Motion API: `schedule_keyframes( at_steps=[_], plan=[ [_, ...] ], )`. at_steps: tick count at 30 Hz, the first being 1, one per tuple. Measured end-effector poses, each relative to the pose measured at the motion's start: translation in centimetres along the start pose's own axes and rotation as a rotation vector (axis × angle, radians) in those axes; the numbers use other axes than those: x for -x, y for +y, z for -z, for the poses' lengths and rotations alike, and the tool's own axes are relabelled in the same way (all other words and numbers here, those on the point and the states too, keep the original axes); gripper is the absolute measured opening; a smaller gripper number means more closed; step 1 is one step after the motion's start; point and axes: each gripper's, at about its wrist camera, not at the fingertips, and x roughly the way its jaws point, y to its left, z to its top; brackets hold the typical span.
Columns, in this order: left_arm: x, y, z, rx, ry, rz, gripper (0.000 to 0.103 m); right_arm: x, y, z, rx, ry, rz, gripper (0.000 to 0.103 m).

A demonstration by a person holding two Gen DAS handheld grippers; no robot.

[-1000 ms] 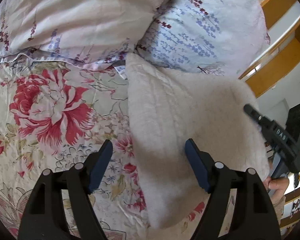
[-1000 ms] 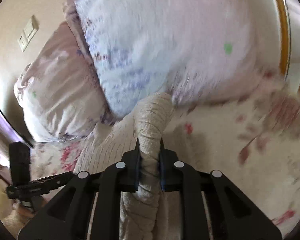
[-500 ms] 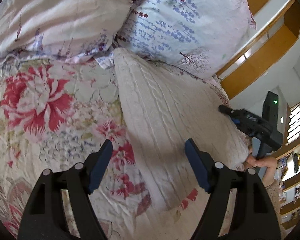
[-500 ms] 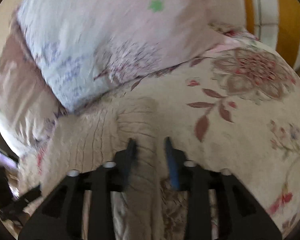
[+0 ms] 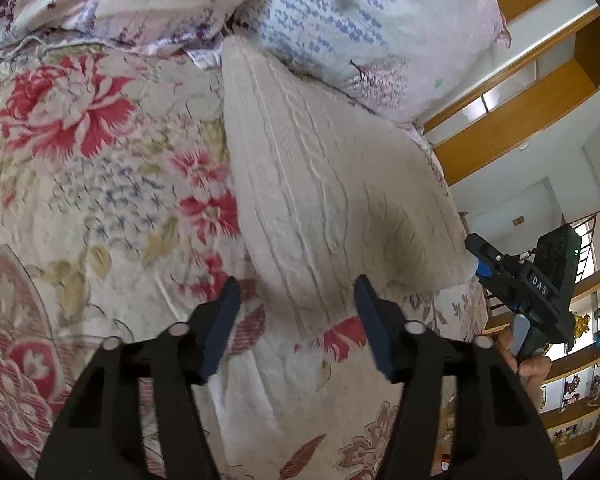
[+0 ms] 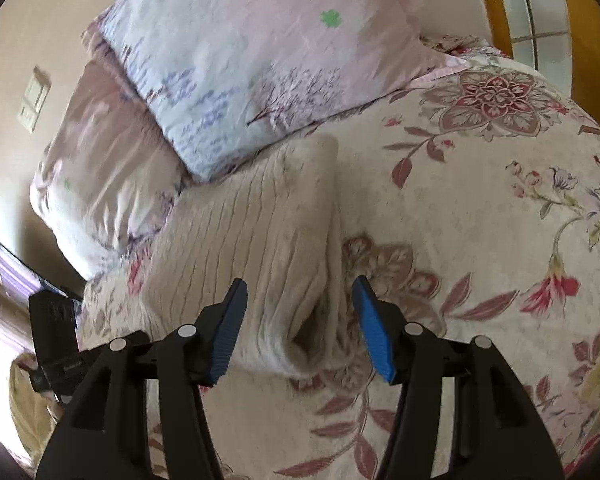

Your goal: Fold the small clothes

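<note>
A cream cable-knit garment (image 5: 324, 200) lies folded flat on the floral bedspread (image 5: 80, 200), its far end against the pillows. It also shows in the right wrist view (image 6: 260, 240), with a rolled edge near me. My left gripper (image 5: 296, 320) is open and empty, just above the garment's near end. My right gripper (image 6: 298, 320) is open and empty, straddling the garment's near right corner without holding it. The right gripper also shows in the left wrist view (image 5: 528, 284) beside the garment's right edge.
Two floral pillows (image 5: 360, 20) (image 5: 120, 4) lie at the head of the bed; they also show in the right wrist view (image 6: 260, 60). Wooden shelving (image 5: 520, 92) stands past the bed's right side. The bedspread (image 6: 480, 220) stretches to the right.
My right gripper has opened and let go of the garment's rolled edge, which now lies on the bed. My left gripper stayed open and drew back toward the garment's near end.
</note>
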Motion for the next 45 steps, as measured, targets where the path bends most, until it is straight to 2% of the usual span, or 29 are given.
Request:
schedule_keyframes(
  at_steps=[1,2,3,4,6,11,13,17,20,24,25,26,27,29,31,33,37,40,42,45],
  plan=[
    [-0.2,0.0,0.1,0.002,0.005,0.002,0.045,-0.1,0.1,0.3,0.009,0.003,-0.002,0.045],
    [-0.5,0.0,0.1,0.004,0.009,0.007,0.035,-0.4,0.2,0.6,0.016,0.014,-0.011,0.028],
    [-0.7,0.0,0.1,0.005,0.008,0.003,0.031,-0.6,0.2,0.7,0.017,0.017,-0.014,0.016],
    [-0.7,0.0,0.1,0.001,0.002,-0.005,0.027,-0.6,0.2,0.8,0.021,0.010,-0.014,0.014],
    [-0.7,0.0,0.2,-0.014,-0.003,-0.007,0.019,-0.1,0.5,0.8,0.034,-0.027,0.001,0.011],
    [0.6,0.0,0.6,-0.057,-0.023,0.033,0.014,3.1,0.5,0.4,0.025,-0.161,-0.001,0.009],
    [1.2,0.1,1.0,-0.078,-0.028,0.048,0.013,2.9,0.3,0.8,0.034,-0.149,0.033,0.009],
    [0.8,0.8,1.8,-0.106,-0.009,0.024,0.013,-0.2,-1.0,2.4,0.044,-0.050,0.183,0.009],
    [0.4,0.9,1.9,-0.106,-0.012,0.015,0.013,-1.4,-1.7,2.6,0.011,-0.028,0.202,0.009],
    [0.6,-0.2,1.8,-0.148,-0.022,-0.019,0.018,-1.1,-0.8,1.9,0.045,-0.023,0.247,0.013],
    [1.1,-0.5,1.8,-0.162,-0.036,-0.034,0.019,-0.8,-0.7,1.8,0.048,-0.032,0.251,0.018],
    [1.5,-0.7,1.7,-0.170,-0.051,-0.051,0.026,-0.3,-0.5,1.6,0.052,-0.047,0.257,0.025],
    [2.2,-1.0,1.6,-0.187,-0.084,-0.085,0.038,0.2,-0.2,1.6,0.056,-0.070,0.261,0.029],
    [3.0,-1.6,1.4,-0.219,-0.143,-0.153,0.054,1.2,0.4,1.2,0.064,-0.121,0.264,0.030],
    [3.3,-2.7,0.9,-0.263,-0.185,-0.235,0.059,1.6,1.2,0.9,0.073,-0.148,0.231,0.030],
    [3.0,-3.4,0.4,-0.284,-0.189,-0.271,0.065,1.2,2.0,0.7,0.091,-0.142,0.191,0.030],
    [1.2,-4.8,-0.6,-0.311,-0.166,-0.353,0.067,-0.2,3.3,0.6,0.132,-0.123,0.168,0.030],
    [-0.5,-4.6,-0.9,-0.305,-0.137,-0.398,0.067,-1.6,3.3,0.5,0.142,-0.088,0.188,0.031],
    [-1.3,-4.1,-0.9,-0.281,-0.111,-0.399,0.067,-3.0,2.4,0.8,0.128,-0.032,0.208,0.032],
    [-1.6,-3.9,-0.7,-0.281,-0.109,-0.397,0.069,-3.4,1.8,1.1,0.119,-0.033,0.199,0.032]
  ],
)
